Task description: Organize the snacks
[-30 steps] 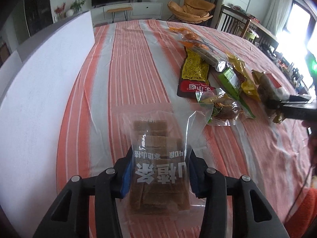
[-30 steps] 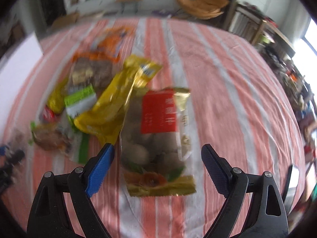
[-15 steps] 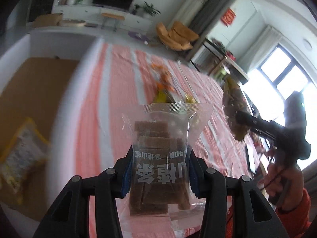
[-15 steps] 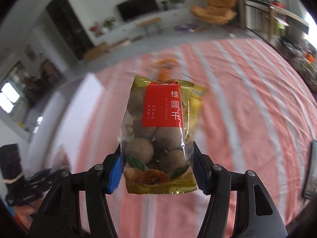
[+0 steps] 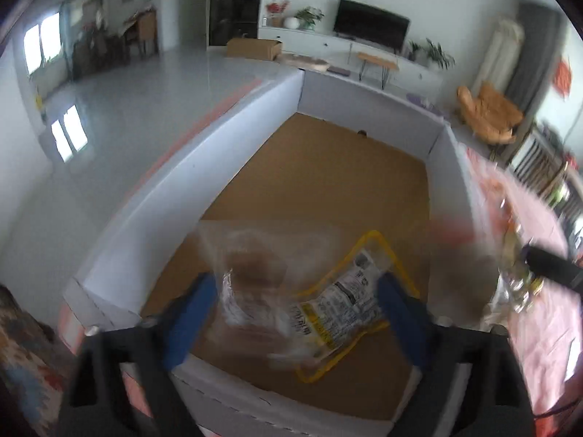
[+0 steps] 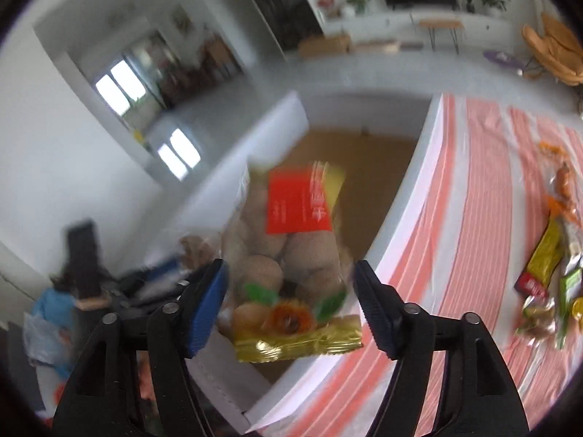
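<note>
My left gripper is open above the white-walled cardboard box. The clear bag of brown cakes is blurred between its spread jaws, loose over the box floor. A yellow-edged snack bag lies inside the box. My right gripper hangs over the box's right wall; the longan bag with the red label sits between its jaws, which stand a little apart from the bag. Whether they still pinch it is unclear through the blur.
The orange-striped tablecloth lies right of the box, with several snack packets at its right side. The right gripper's black body shows at the box's right edge. Beyond the box is open floor with a TV cabinet.
Both grippers swung left from the table to over the box. The left jaws opened and the cake bag came loose. The right jaws widened around the longan bag.
</note>
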Available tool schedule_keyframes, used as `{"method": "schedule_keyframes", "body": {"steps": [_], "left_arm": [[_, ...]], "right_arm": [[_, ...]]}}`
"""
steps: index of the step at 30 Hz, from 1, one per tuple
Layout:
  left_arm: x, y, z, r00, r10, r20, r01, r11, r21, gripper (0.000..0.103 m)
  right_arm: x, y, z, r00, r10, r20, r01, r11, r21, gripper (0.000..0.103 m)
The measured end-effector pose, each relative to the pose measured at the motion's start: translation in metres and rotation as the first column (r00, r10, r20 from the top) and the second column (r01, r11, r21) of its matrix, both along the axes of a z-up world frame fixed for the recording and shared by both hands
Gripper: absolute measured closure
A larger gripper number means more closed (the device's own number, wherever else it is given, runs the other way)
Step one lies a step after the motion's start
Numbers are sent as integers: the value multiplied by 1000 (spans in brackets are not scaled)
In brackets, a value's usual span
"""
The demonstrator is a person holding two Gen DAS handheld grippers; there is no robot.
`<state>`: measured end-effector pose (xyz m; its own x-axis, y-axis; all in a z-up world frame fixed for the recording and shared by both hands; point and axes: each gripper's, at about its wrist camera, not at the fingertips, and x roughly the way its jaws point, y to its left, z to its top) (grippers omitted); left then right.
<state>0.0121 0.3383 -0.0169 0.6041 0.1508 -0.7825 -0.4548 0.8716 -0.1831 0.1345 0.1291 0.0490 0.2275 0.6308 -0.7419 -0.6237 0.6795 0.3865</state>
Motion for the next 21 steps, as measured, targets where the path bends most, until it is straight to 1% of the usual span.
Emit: {"method": "schedule_keyframes", "body": {"steps": [1,3,5,6,8,10,12,13,14,15,16,17,18,19,20,21], "left_arm": [[-4,0,2,1000,14,23,-14,1000,-10,10],[-6,-3,7,998,18,59,-18,1000,-2,5],[-3,-15,16,993,-4,118,3,1000,4,5],[0,-24,20,989,-29,143,29,1000,-2,5],[9,-49,30,977,-99,191,106,994,-26,5],[20,-80,39,957,-180,228,195,980,-44,4],[27,-123,47,922,-289,258,311,949,-49,1],[31,-144,50,902,-343,262,367,929,-47,0],[35,-168,50,877,-404,259,429,902,-44,0],[39,-191,48,849,-466,248,490,871,-44,0],[44,-213,44,819,-525,231,548,835,-45,0],[50,-238,34,787,-584,199,603,796,-50,0],[56,-261,25,761,-628,166,643,764,-57,0],[63,-284,9,729,-670,136,681,729,-59,0],[70,-298,-4,715,-690,115,698,714,-54,0],[76,-312,-19,710,-699,86,703,710,-42,0]], "right_arm": [[1,-1,-4,1000,-2,10,2,1000,-16,29],[1,-17,-7,999,-5,52,6,1000,-11,28],[2,-36,-11,994,-44,96,46,999,-22,27],[0,-45,-12,991,-68,112,72,997,-28,27],[2,-88,-19,974,-158,164,167,985,-39,27],[-6,-132,-32,945,-255,206,272,961,-59,27],[-13,-190,-52,891,-379,251,412,907,-92,27],[-18,-223,-70,843,-460,278,508,851,-133,27],[-24,-249,-81,810,-508,291,566,808,-166,27],[-28,-270,-93,778,-553,297,617,761,-199,27],[-36,-292,-112,745,-599,295,664,713,-227,27],[-40,-315,-125,712,-643,283,701,671,-241,27],[-43,-335,-133,682,-683,261,731,635,-248,27],[-44,-358,-140,647,-729,223,761,601,-245,27],[-40,-369,-141,622,-757,198,781,581,-231,27],[-39,-373,-140,601,-777,186,797,565,-216,27]]}}
